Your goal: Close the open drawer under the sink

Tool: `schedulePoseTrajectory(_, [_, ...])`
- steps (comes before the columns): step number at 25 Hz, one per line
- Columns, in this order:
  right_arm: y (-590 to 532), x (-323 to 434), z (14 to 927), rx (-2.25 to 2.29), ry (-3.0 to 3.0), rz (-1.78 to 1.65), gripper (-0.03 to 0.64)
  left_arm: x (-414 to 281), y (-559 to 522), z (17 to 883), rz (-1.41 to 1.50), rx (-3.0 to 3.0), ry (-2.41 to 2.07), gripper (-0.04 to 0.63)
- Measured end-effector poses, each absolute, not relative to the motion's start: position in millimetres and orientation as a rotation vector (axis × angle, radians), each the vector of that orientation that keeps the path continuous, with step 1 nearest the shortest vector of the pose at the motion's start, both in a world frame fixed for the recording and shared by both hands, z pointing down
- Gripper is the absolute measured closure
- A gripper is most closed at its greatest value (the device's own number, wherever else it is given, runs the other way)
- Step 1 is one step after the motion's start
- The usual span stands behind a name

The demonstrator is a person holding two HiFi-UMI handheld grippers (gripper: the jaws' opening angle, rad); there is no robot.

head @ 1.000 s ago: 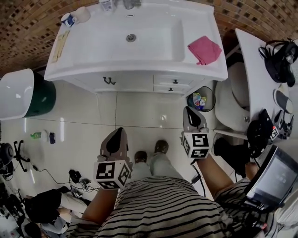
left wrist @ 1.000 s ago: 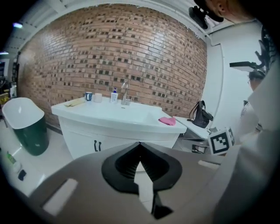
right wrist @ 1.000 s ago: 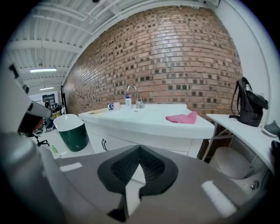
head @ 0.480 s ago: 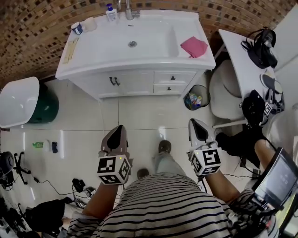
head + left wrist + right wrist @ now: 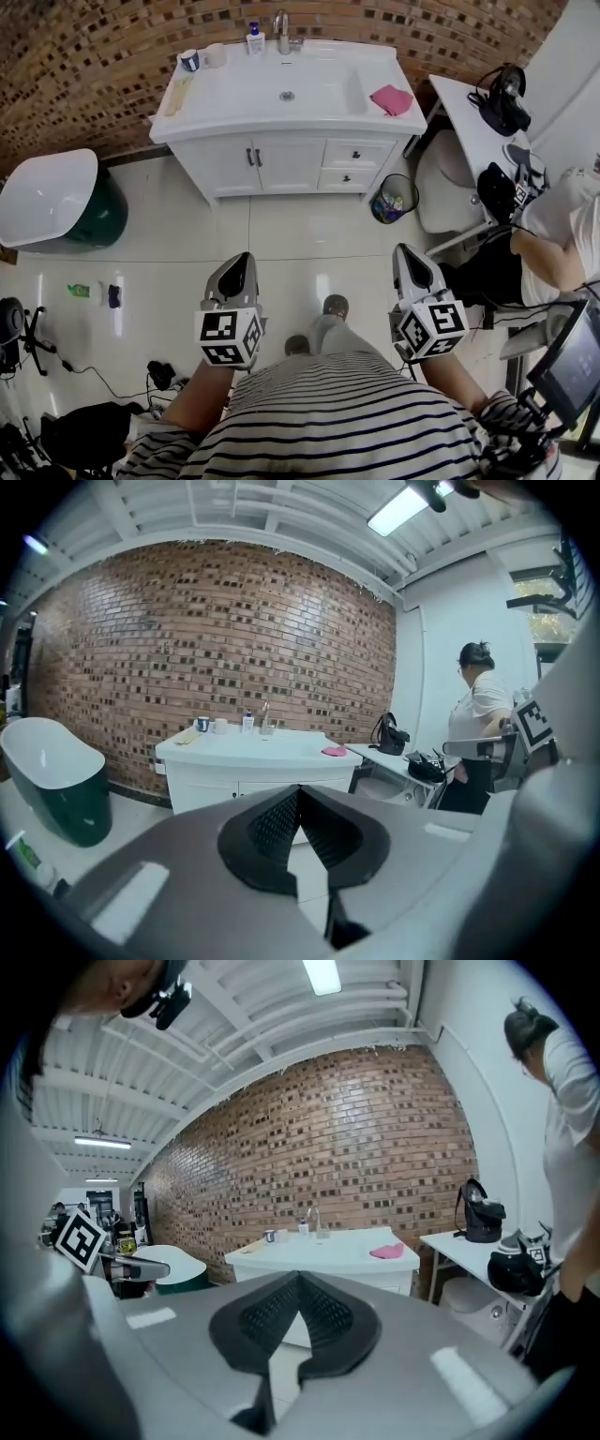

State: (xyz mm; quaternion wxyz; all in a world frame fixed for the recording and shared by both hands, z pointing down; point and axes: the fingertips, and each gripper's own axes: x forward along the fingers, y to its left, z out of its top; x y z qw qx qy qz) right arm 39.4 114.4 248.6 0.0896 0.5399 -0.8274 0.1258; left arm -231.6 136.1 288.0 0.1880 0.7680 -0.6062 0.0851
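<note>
Farther off now, the sink cabinet (image 5: 281,164) shows its drawers (image 5: 353,165) shut, so the job looks done. The left gripper (image 5: 241,260) and right gripper (image 5: 409,252) are pinched together, empty.

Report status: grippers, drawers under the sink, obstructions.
Left gripper shut, empty; right gripper shut, empty, both held well back from the vanity. Both drawers look flush, none open. Waste bin beside the vanity, off the path.
</note>
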Motion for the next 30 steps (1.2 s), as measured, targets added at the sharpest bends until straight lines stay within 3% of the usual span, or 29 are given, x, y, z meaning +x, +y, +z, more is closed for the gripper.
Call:
schedulePoseTrajectory(12, [162,31,220,1.531,-2.504,0.177,0.617,-195,201,279,0.226,2.175,-1.673,0.58])
schedulePoseTrajectory(30, [188,32,233,1.367,-2.626,0.209,0.617,-132,219,280,0.241,2.16,-1.648,0.58])
